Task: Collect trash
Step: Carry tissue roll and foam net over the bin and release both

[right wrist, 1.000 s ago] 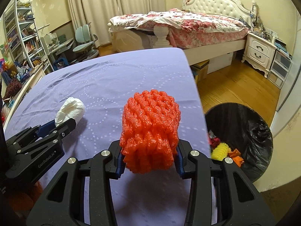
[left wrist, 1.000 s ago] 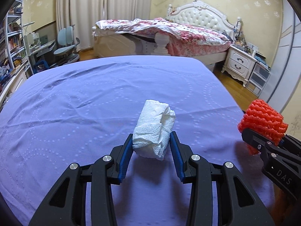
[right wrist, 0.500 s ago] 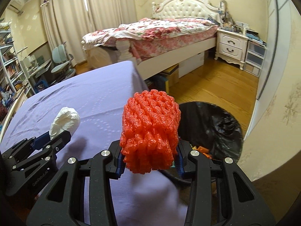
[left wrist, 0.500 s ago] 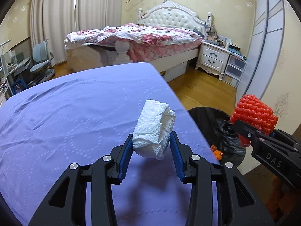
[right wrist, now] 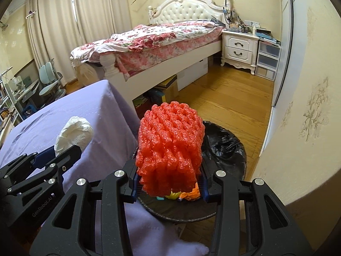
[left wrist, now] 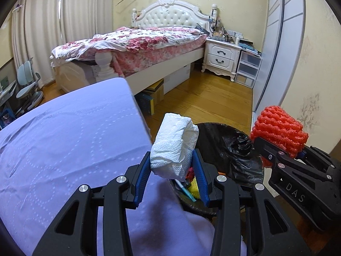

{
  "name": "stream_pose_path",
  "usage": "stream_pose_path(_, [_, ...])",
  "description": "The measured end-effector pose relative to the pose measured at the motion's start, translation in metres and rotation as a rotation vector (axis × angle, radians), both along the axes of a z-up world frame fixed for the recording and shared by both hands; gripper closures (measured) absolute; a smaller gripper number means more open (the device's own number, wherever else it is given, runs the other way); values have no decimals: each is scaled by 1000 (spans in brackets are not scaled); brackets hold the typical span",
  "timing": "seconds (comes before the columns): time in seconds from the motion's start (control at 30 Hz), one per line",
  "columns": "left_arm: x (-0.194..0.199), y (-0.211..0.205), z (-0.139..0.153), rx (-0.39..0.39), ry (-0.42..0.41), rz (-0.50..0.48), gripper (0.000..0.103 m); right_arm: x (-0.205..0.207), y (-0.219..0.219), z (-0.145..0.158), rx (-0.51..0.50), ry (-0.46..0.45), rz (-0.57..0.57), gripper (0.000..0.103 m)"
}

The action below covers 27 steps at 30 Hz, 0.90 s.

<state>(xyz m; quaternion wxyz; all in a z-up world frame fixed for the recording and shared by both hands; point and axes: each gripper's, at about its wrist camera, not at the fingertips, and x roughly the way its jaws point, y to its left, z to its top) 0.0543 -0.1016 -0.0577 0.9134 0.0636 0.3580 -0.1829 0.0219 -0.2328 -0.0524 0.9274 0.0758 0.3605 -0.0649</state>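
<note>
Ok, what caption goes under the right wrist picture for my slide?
Right gripper carries an orange foam net over the black-lined trash bin.

Black skeletal left hand-held gripper [left wrist: 173,178], blue pads [left wrist: 142,175], silver screws; right hand-held gripper [right wrist: 169,183] alike

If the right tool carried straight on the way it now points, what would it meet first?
Most likely the black-lined trash bin, which lies just beyond the red foam net the right tool grips; depth is hard to judge.
</note>
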Motion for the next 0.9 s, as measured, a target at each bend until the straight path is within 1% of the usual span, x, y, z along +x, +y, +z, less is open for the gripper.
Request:
stream_pose_path(0.3, [13, -31, -4, 40, 22, -14, 62, 12, -25, -6, 4, 27, -36, 62])
stream_pose_path(0.43, [19, -36, -7, 43, 44, -4, 62, 17, -34, -10, 14, 37, -49, 62])
stream_pose_path(0.57, [18, -39, -9, 49, 49, -6, 61, 19, -37, -13, 16, 42, -57, 62])
stream_pose_path(0.6, [18, -40, -9, 49, 49, -8, 59, 19, -39, -14, 16, 39, -63, 60])
stream_pose_path(0.67, [18, -40, -9, 51, 45, -12, 52, 20, -40, -15, 18, 39, -68, 57])
stream_pose_path(0.73, [17, -40, -7, 47, 33, -5, 39, 20, -42, -16, 20, 38, -76, 52])
stream_pose_path(0.77, [16, -40, -6, 45, 25, -3, 38, 18, -43, -15, 18, 31, -88, 50])
stream_pose_path(0.8, [15, -40, -5, 46, 22, -5, 36, 17, -44, -15, 17, 29, -92, 45])
stream_pose_path(0.83, [14, -41, -5, 48, 18, -6, 33, 17, -44, -15, 16, 29, -95, 42])
stream_pose_path(0.9, [13, -42, -4, 52, 11, -5, 30, 19, -43, -15, 16, 31, -98, 42])
